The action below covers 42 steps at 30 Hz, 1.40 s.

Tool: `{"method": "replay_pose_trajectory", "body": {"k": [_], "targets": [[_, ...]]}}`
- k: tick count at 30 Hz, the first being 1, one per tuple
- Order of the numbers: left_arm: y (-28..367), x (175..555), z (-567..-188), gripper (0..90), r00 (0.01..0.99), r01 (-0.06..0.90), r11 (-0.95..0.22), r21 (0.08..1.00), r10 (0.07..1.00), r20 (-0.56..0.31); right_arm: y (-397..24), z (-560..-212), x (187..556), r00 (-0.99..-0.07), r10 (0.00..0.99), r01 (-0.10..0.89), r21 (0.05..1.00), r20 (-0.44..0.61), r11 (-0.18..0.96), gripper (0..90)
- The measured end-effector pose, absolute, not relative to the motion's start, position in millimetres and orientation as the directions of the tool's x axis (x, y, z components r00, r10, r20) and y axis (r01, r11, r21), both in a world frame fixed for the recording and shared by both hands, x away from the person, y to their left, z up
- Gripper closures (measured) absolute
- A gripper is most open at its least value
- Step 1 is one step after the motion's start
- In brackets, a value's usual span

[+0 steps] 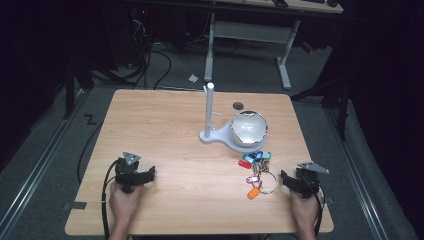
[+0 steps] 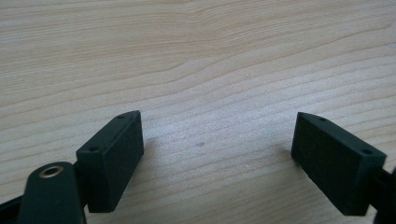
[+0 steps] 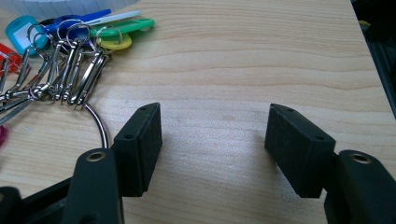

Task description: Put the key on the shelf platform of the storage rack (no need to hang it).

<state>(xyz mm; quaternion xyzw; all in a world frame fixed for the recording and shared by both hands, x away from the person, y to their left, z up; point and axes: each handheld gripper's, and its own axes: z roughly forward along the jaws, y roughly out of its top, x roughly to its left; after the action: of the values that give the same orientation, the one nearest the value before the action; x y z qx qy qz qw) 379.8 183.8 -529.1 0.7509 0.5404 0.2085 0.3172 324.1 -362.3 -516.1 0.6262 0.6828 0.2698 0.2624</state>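
A bunch of keyrings with coloured tags (image 1: 256,170) lies on the wooden table (image 1: 165,130), right of centre. In the right gripper view its metal clips (image 3: 70,70) and large ring (image 3: 100,123) lie just left of my left jaw, with green (image 3: 135,23), yellow, blue and teal tags fanned beyond. My right gripper (image 3: 214,112) stands open over bare wood, right of the keyrings (image 1: 290,180). My left gripper (image 2: 217,121) is also open with nothing between its jaws, resting near the front left (image 1: 142,174).
A white stand with an upright post (image 1: 209,112) and a shiny round bowl (image 1: 248,128) on its base sits behind the keyrings. A dark round hole (image 1: 238,105) is in the tabletop farther back. The table's right edge (image 3: 369,70) runs close to my right gripper.
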Motion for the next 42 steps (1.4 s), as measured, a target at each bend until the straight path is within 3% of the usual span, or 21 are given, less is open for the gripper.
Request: {"method": "replay_pose_trajectory", "body": {"k": [42], "targets": [[184.0, 380.0, -529.0, 17.4, 0.331, 0.68, -0.214, 0.701, 0.943, -0.033, -360.5, -516.2, 324.7, -0.058, 0.998, 0.713, 0.699, -0.015, 0.052, 37.3]]}}
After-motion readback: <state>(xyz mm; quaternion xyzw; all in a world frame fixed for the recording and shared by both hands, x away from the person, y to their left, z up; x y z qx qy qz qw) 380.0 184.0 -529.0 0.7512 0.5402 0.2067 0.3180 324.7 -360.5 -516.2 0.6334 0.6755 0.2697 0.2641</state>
